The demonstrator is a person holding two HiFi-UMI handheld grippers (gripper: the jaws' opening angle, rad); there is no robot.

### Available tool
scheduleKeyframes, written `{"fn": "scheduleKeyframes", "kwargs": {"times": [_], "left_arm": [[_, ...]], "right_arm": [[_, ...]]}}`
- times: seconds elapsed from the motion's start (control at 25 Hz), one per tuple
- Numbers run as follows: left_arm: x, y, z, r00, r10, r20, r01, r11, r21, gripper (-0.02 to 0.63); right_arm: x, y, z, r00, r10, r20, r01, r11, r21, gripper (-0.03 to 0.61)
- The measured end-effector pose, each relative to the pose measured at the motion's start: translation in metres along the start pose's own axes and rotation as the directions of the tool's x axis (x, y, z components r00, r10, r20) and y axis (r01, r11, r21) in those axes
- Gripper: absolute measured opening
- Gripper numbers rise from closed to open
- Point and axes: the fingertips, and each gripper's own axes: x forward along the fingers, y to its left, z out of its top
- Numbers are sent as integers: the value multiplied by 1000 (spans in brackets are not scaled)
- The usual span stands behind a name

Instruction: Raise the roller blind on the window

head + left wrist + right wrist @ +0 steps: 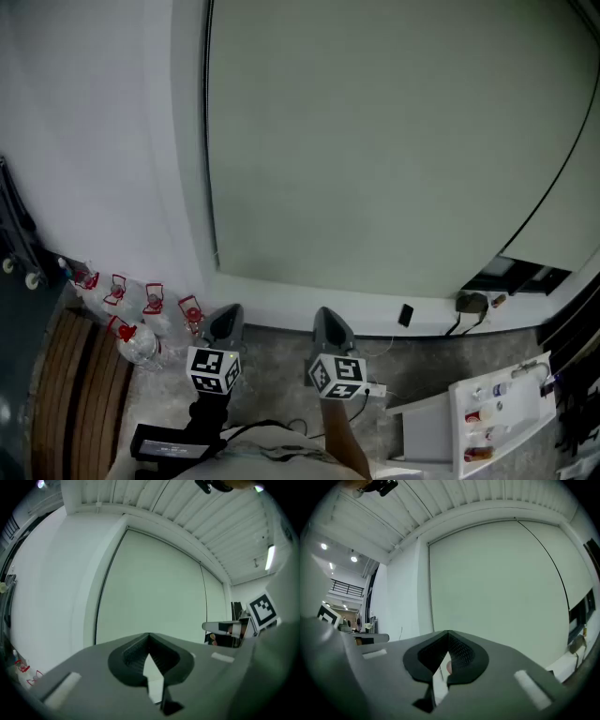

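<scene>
We see the roller blind (394,141) fully down, a plain pale grey-green sheet covering the whole window, straight ahead of both grippers and above the white sill (309,311). A thin dark line runs down its right side; we cannot tell whether it is a cord or the frame.

Below the sill, the left gripper (225,316) and right gripper (326,321) sit side by side, apart from the blind. Each one has its fingers closed tip to tip with nothing between them.

On the floor to the left stand water bottles (131,314) with red caps, next to a slatted wooden bench (75,394). A white cart (497,412) holding small items stands at the right, and a small black device (405,315) leans on the sill.

Only the gripper views show the top of the blind (150,583) (497,588) under a ribbed white ceiling (197,513), and the closed tips of the left gripper (149,637) and right gripper (448,633). Only the head view shows the sill and floor.
</scene>
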Motion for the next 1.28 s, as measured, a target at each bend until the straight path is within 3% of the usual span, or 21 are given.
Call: {"fn": "scheduleKeyframes", "kwargs": {"times": [0.72, 1.28], "left_arm": [[-4, 6, -4, 1000, 2, -7, -2, 1000, -15, -2], [-31, 48, -24, 998, -7, -65, 5, 999, -41, -3]], "right_arm": [[2, 5, -5, 1000, 21, 7, -21, 1000, 22, 2], [10, 47, -24, 999, 12, -39, -11, 1000, 14, 2]]}}
